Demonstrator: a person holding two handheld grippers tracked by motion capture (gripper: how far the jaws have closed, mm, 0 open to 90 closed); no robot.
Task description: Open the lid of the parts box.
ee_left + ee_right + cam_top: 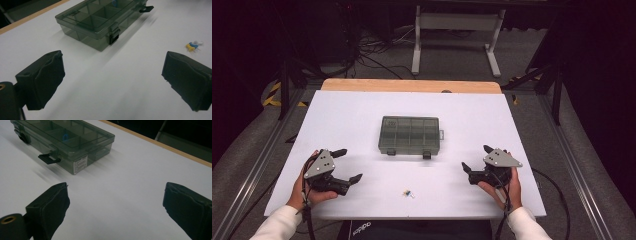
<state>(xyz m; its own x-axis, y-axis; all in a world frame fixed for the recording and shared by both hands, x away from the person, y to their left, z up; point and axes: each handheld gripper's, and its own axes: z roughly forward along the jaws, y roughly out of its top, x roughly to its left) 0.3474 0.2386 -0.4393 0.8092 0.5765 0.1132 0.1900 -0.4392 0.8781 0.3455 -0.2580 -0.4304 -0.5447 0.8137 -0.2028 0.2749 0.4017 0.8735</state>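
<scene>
On the white table (362,110), a closed compartment box (409,135) sits mid-board.
Nearer the person than the box, the left gripper (347,166) and right gripper (476,159) flank it, jaws spread, empty; small push pins (408,193) lie between them.

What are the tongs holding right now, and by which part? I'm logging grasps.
Nothing. Both the left tongs and right tongs are open and empty above the table, apart from the closed organizer box.
</scene>
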